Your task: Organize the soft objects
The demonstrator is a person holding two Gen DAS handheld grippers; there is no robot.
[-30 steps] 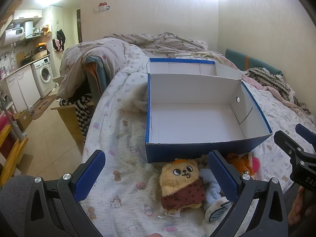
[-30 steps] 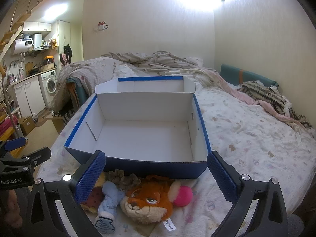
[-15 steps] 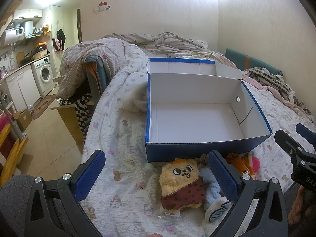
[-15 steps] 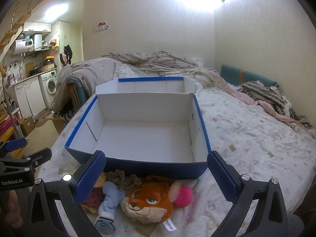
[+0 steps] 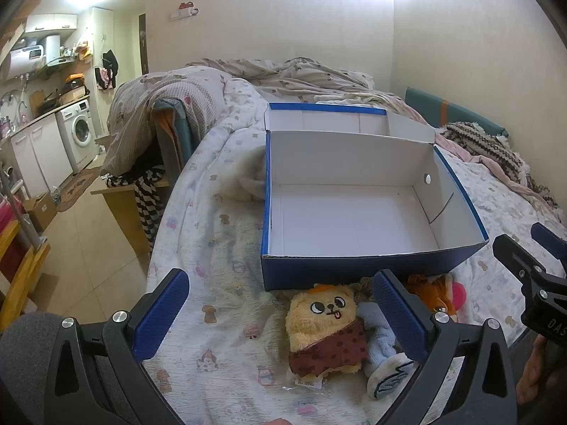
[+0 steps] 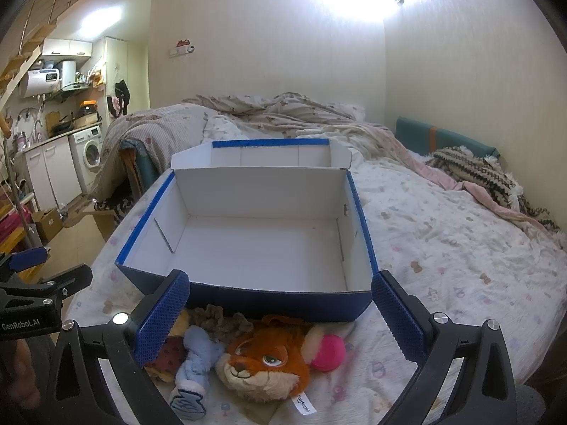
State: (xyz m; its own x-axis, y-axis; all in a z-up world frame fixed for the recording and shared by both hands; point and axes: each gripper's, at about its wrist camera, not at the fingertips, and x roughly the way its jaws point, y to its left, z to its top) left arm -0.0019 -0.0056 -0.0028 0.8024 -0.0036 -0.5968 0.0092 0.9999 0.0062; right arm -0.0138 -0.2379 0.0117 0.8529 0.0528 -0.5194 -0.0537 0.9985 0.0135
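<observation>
The soft toys lie in a cluster on the bed (image 5: pixel 219 233), low in both frames, just in front of the near wall of the open blue cardboard box (image 6: pixel 248 258). In the left wrist view the yellow plush in a brown spotted wrap (image 5: pixel 327 329) sits lower centre, with the light blue plush (image 5: pixel 384 354) touching its right side. In the right wrist view the orange fox head (image 6: pixel 265 361) lies bottom centre, the pink ball (image 6: pixel 327 349) against its right ear and a brown curly plush (image 6: pixel 219 320) above the blue one. The box interior is white and bare. The left tool (image 5: pixel 280 315) hovers with its jaws spread wide around the yellow plush, gripping nothing; the right tool (image 6: pixel 280 315) hangs likewise wide apart over the fox. Nothing has shifted since the earlier frames: toys, box and both tools keep their places.
</observation>
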